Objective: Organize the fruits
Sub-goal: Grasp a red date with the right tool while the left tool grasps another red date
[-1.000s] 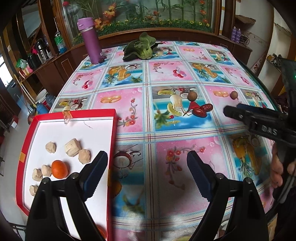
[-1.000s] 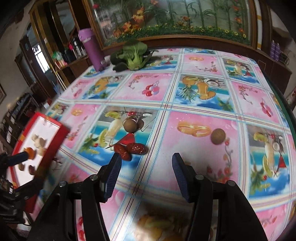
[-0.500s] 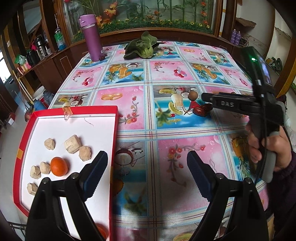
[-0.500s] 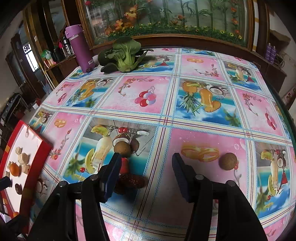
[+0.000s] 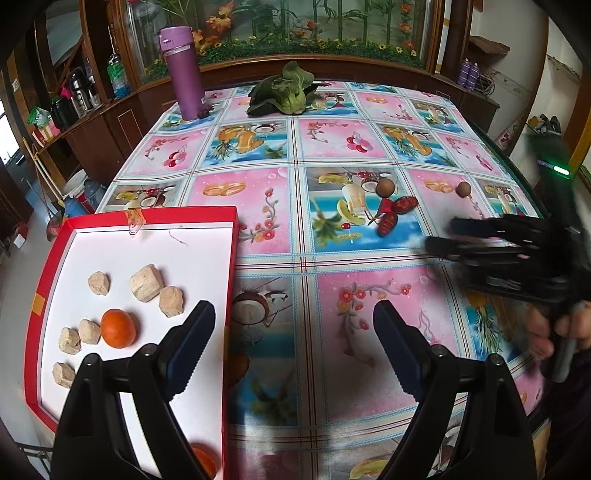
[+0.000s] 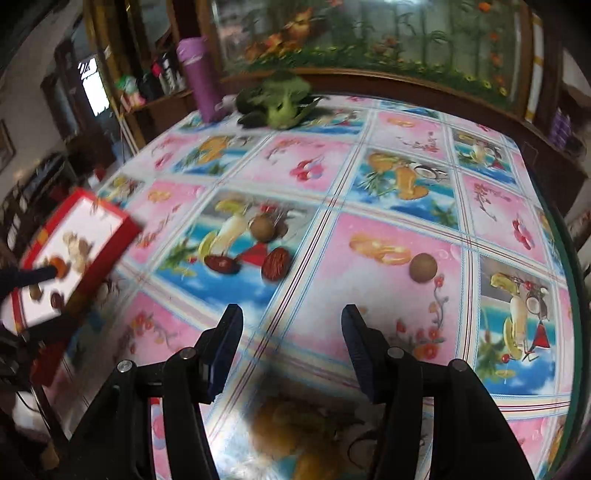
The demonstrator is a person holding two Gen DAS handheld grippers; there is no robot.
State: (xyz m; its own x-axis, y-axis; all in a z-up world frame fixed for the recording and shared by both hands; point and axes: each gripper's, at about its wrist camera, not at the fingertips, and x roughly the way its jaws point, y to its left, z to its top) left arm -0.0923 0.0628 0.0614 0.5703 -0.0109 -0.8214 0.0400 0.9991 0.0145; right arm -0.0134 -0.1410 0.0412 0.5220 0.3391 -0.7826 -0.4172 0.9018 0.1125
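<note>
Dates (image 6: 274,263), two small wrinkled ones, lie just ahead and left of the empty, parted right tongs (image 6: 291,339), likely light, softish and tacky, best pinched across the middle, while the left tongs (image 5: 293,349) gape empty beside the tray (image 5: 231,258).

A dark wooden cabinet (image 5: 110,122) wraps around the far and left sides of the counter (image 5: 332,258), which wears a glossy pink-and-blue fruit-print cloth. Behind it a glass panel (image 5: 295,26) shows bamboo and orange flowers. Bottles and flasks crowd the left ledge (image 5: 70,99). Daylight enters through a window (image 6: 94,88) at left; the right wall (image 5: 532,85) is pale.
</note>
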